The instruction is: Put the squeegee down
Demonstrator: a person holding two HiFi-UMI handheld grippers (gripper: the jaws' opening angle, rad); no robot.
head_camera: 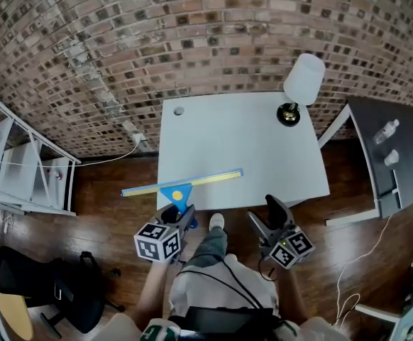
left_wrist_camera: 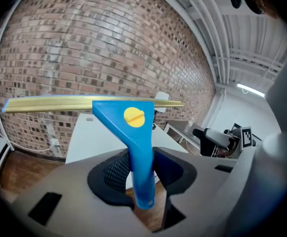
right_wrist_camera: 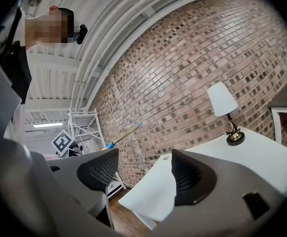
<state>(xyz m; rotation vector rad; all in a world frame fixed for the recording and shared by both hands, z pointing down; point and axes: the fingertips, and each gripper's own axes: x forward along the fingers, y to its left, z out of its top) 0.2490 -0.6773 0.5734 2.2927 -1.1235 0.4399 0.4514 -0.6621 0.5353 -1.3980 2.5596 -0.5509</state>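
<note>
Head view puts the squeegee (head_camera: 182,183) just below centre, at about 6 o'clock of the white surface (head_camera: 242,141). Its brass-coloured blade (head_camera: 192,181) runs from 8 o'clock to 2 o'clock across the surface's near edge, and the left end hangs out over the wooden floor (head_camera: 114,190). Your left tongs (head_camera: 180,210) sit at 7 o'clock in that view and your right tongs (head_camera: 265,215) at 5 o'clock, both below the surface's near edge.

In the left gripper view your left tongs (left_wrist_camera: 136,169) are clamped on the squeegee's blue handle (left_wrist_camera: 139,157), with the dark pads (left_wrist_camera: 115,172) pressing it from both sides. The handle rises to 12 o'clock and widens into a triangle with a yellow screw (left_wrist_camera: 133,116). The blade lies level across the top, seen against the brick wall (left_wrist_camera: 99,48), so the squeegee is held up off the surface, not resting on it.

In the right gripper view your right tongs (right_wrist_camera: 143,174) stand apart and grip nothing. Through the gap you see only a corner of the surface. The table lamp (right_wrist_camera: 225,107) with its white shade stands at 3 o'clock there, and at 1 o'clock in the head view on the surface's far right corner. The squeegee shows small at 9 o'clock.
</note>
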